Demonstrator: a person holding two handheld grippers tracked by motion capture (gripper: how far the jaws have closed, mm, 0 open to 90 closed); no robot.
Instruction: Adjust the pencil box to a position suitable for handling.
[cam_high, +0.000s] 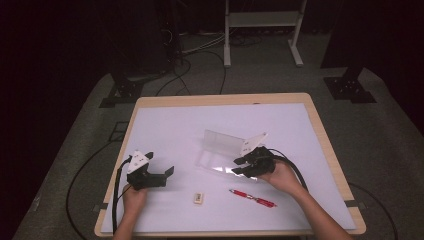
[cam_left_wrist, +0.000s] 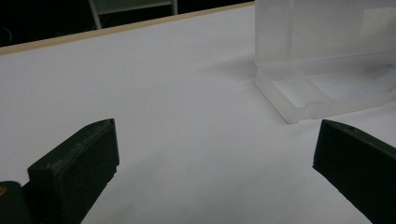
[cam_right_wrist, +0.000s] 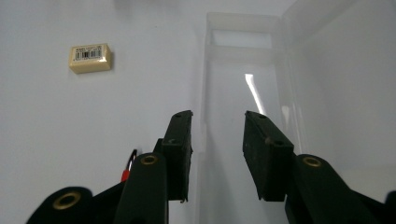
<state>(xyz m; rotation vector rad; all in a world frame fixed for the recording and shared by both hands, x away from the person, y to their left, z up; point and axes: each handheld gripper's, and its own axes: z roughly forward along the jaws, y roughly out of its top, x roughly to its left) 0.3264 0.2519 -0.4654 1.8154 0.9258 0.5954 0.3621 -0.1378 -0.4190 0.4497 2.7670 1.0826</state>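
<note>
Looks like a pack-the-case job: the clear plastic case (cam_high: 222, 150) sits open mid-table, lid standing toward the far edge. The right gripper (cam_high: 243, 165) hovers over its tray, jaws a narrow gap apart, holding nothing. My guess is the red pen (cam_high: 252, 198) or the eraser (cam_high: 199, 198) near the front edge gets fetched next. The left gripper (cam_high: 168, 173) waits wide open, with plenty of bare table around it.
</note>
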